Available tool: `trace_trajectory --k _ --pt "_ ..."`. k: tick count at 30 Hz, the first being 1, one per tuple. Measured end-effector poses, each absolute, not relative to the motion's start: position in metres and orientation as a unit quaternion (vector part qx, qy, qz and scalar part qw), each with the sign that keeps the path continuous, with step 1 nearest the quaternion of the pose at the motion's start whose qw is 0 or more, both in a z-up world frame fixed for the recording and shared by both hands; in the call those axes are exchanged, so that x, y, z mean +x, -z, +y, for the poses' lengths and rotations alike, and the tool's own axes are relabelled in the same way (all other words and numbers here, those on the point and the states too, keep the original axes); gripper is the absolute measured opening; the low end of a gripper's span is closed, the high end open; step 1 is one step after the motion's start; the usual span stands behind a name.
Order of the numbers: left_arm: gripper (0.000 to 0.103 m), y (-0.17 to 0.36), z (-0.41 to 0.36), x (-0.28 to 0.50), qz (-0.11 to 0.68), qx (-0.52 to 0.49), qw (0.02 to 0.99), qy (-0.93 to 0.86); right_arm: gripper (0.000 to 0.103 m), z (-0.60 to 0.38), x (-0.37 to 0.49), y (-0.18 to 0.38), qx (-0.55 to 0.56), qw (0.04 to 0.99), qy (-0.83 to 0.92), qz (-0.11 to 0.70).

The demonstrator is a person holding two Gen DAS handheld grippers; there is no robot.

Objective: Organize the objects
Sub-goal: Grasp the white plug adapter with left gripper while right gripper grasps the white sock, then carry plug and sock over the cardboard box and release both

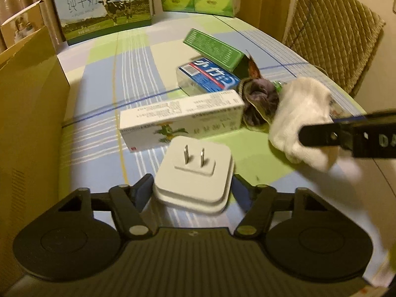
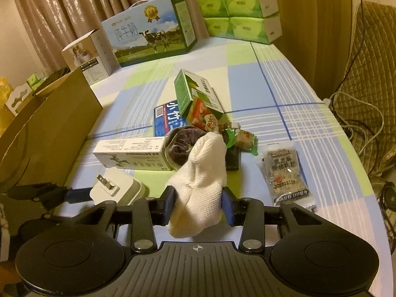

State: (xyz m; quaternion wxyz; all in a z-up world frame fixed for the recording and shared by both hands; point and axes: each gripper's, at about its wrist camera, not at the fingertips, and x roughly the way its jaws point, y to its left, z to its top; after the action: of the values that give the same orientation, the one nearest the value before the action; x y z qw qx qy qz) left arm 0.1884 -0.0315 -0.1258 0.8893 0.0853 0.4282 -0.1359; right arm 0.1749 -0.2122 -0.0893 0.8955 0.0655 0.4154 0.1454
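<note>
My left gripper (image 1: 191, 188) is shut on a white plug adapter (image 1: 195, 173), prongs up, held just above the checked tablecloth; the adapter also shows in the right wrist view (image 2: 116, 185). My right gripper (image 2: 199, 204) is shut on a white sock (image 2: 203, 185), lifted off the table; the sock also shows in the left wrist view (image 1: 304, 121). Behind them lie a white toothpaste box (image 1: 180, 118), a blue toothpaste box (image 1: 210, 76), a green box (image 1: 212, 49) and a dark purple sock (image 2: 183, 146).
An open cardboard box (image 1: 27, 113) stands at the left. A milk carton case (image 2: 148, 32) and green tissue packs (image 2: 237, 5) stand at the back. Snack packets (image 2: 287, 173) lie at the right near the table edge. A padded chair (image 1: 331, 29) stands beyond.
</note>
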Motion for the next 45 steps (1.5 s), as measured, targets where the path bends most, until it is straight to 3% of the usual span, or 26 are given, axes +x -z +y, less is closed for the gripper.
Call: trace_trajectory --k 2,6,11,13,14,15,18,27,35,45 --pt "0.061 0.125 -0.032 0.183 0.430 0.088 0.888 0.139 0.039 -0.210 0.175 0.089 0.061 0.898 -0.147 0.411" --pt "0.063 0.125 -0.032 0.183 0.425 0.084 0.891 0.136 0.061 -0.208 0.178 0.091 0.054 0.902 -0.135 0.406" --pt "0.065 0.128 -0.033 0.192 0.424 0.079 0.893 0.132 0.062 -0.209 0.185 0.099 0.067 0.897 -0.143 0.413" --pt "0.063 0.128 -0.033 0.194 0.425 0.077 0.892 0.132 0.061 -0.206 0.187 0.101 0.065 0.895 -0.150 0.416" --pt "0.061 0.128 -0.034 0.195 0.426 0.076 0.892 0.134 0.051 -0.204 0.188 0.102 0.064 0.894 -0.153 0.416" --pt "0.061 0.127 -0.035 0.194 0.427 0.078 0.891 0.133 0.034 -0.203 0.188 0.103 0.063 0.893 -0.157 0.417" --pt "0.060 0.126 -0.037 0.190 0.427 0.079 0.890 0.137 0.027 -0.196 0.182 0.100 0.040 0.896 -0.161 0.413" --pt "0.060 0.109 -0.035 0.160 0.420 0.064 0.895 0.138 0.025 -0.203 0.153 0.070 0.024 0.913 -0.140 0.381" --pt "0.060 0.052 -0.028 0.129 0.385 0.051 0.912 0.136 0.025 -0.185 0.134 0.009 0.026 0.925 -0.171 0.339" --pt "0.060 -0.039 0.067 0.107 0.335 0.062 0.939 0.048 0.025 -0.071 0.129 -0.046 0.010 0.900 -0.313 0.303"
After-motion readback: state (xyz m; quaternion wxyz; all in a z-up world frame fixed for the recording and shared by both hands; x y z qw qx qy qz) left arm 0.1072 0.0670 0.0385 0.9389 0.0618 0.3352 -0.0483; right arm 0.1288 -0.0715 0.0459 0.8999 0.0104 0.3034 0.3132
